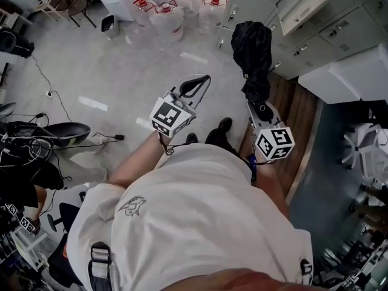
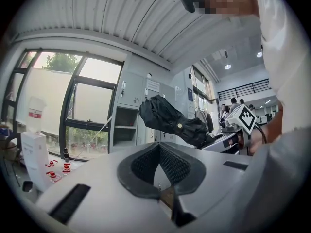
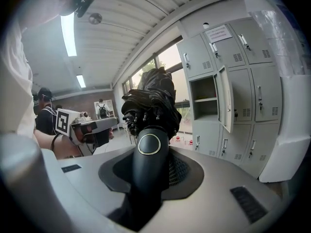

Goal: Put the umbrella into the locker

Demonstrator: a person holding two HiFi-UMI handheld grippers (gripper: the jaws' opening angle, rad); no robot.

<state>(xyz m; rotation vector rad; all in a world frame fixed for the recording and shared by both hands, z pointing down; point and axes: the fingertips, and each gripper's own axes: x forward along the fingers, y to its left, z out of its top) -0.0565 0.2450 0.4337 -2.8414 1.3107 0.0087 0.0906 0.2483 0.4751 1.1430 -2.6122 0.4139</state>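
Fingers (image 2: 145,165) of the left gripper (image 2: 159,145) are clenched tip to tip with nothing between them; only a narrow wedge of space shows lower down between the meshed pads. In the head view this gripper is held out level over the pale floor (image 1: 121,71), its marker cube (image 1: 171,116) facing up, well apart from the water bottles (image 1: 167,17) with red caps standing farther off.

To its right, the right gripper (image 3: 154,165) is grasping the umbrella (image 1: 253,53). Its fingers (image 3: 181,171) are closed on the rounded black handle (image 3: 148,152), which fills the gap between the pads. The umbrella is folded and black, its bunched canopy projecting forward and slightly upward from the handle. It is carried in the air, touching nothing but the gripper.

Farther right stands the grey locker (image 1: 315,35). The right gripper view shows one compartment (image 3: 204,98) open, its door (image 3: 224,98) swung outward and a shelf visible inside. The umbrella is outside this compartment, to its left in that view and short of the opening. A white box (image 1: 351,71) sits at the right edge of the head view, beside the locker
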